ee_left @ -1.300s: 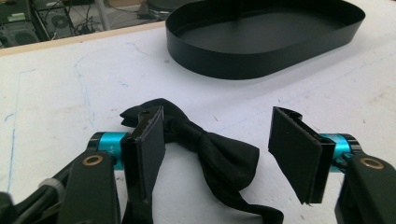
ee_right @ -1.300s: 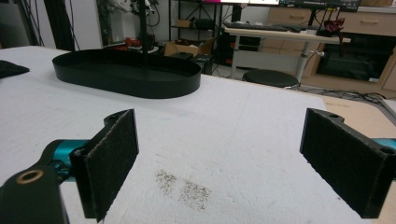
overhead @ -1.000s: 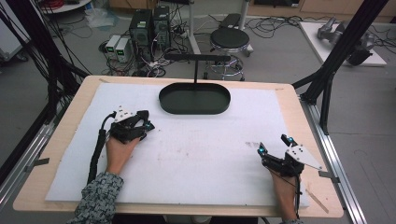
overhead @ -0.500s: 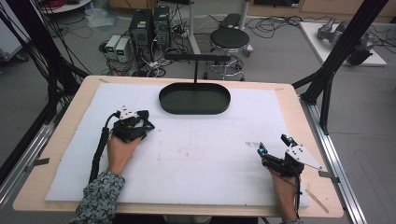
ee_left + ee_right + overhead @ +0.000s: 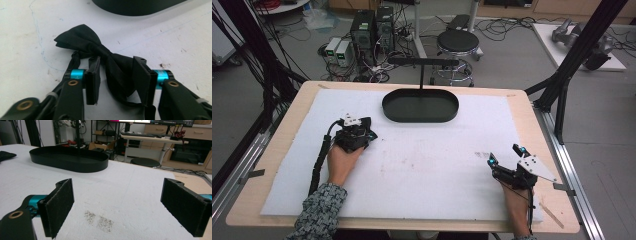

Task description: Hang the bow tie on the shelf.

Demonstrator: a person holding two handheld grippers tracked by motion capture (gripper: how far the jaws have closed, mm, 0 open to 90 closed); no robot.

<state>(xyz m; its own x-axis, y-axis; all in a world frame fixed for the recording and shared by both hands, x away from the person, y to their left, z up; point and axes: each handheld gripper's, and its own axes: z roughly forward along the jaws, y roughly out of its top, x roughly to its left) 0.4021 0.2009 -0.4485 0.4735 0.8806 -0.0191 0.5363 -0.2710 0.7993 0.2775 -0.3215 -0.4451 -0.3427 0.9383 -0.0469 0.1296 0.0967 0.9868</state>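
Note:
A black bow tie lies flat on the white mat. My left gripper is low over it with its jaws open. One wing of the tie lies between the two pads, and the other wing spreads out beyond them. In the high view the left gripper sits at the mat's left, in front of the black oval tray, and covers the tie. My right gripper rests near the mat's right front. Its jaws are wide open with nothing between them.
The oval tray stands at the back middle of the mat, and its rim is just beyond the bow tie. A black T-shaped stand rises behind it. A dark smudge marks the mat ahead of the right gripper.
My left gripper has shifted slightly to the right and forward. The right gripper has stayed still.

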